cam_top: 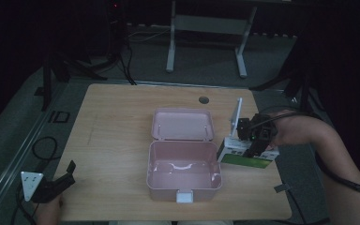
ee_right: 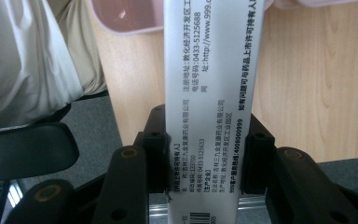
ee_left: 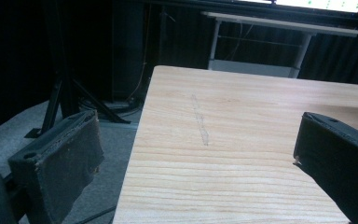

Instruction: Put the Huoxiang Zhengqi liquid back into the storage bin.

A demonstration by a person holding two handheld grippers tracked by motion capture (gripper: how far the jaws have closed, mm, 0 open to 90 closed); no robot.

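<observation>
Right gripper (cam_top: 257,140): jaws clamped on a white-and-green medicine box (cam_top: 246,156) at the table's (cam_top: 117,122) right edge.
Left gripper (cam_top: 56,183): jaws apart, empty, at the near-left corner.
Pink case (cam_top: 183,174): open, mid-table, just left of the box.

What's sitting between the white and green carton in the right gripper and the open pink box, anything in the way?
Nothing visible. The right gripper is shut on the carton, just right of the pink box. The lid is folded back, the tub looks empty, and only its right wall lies between them.

Metal frame legs (cam_top: 205,42) stand beyond the table (cam_top: 117,122).
</observation>
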